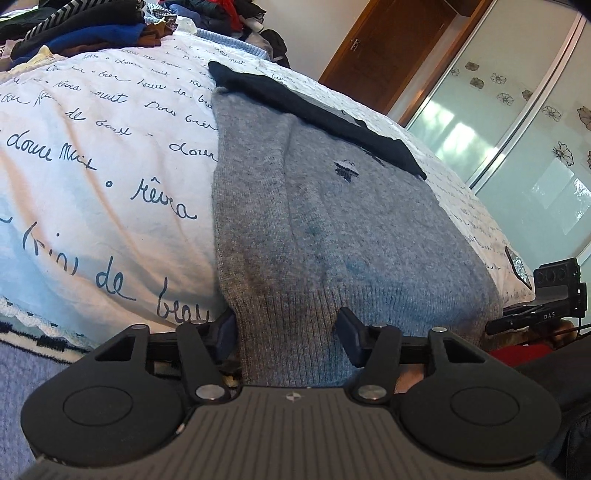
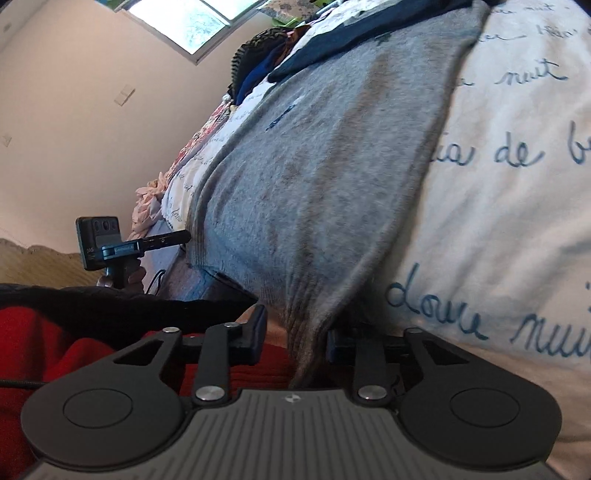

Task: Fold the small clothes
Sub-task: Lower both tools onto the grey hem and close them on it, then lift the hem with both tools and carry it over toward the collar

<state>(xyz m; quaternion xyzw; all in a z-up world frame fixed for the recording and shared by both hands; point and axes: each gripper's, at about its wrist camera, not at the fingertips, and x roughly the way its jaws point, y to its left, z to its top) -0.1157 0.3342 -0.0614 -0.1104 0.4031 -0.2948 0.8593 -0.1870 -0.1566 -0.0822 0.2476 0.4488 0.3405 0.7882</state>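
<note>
- Between the fingers of the left gripper [image 1: 291,336] lay the ribbed hem of the grey sweater [image 1: 332,221]; the jaws stood partly open, one pad at the hem's outer edge and the other on top of the knit, and no firm pinch could be confirmed.
- At the right gripper [image 2: 295,338] the jaws stood much narrower, with the hem's opposite corner gathered into a bunch between them; the pads appeared to press on the cloth, though the right-hand pad was partly hidden behind the fold.
- Just beyond both sets of fingers the sweater ran away flat across the bed cover [image 1: 92,166], a white cover printed with script; its near hem hung over the bed edge toward the person.
- At the sweater's far end, well ahead of the fingers, a dark navy part [image 1: 314,110] lay across it; whether this was a collar, a sleeve or a separate garment could not be determined.
- To the side of each gripper the other handheld unit [image 2: 110,247] was in view, level with the same hem.
- Far beyond the sweater, a heap of unsorted clothes [image 1: 92,29] remained at the head of the bed.
- Assessment: the sweater was laid out and both hem corners were addressed, but no lengthwise fold was yet visible. The fold itself, and the heap behind, appeared outstanding.
</note>
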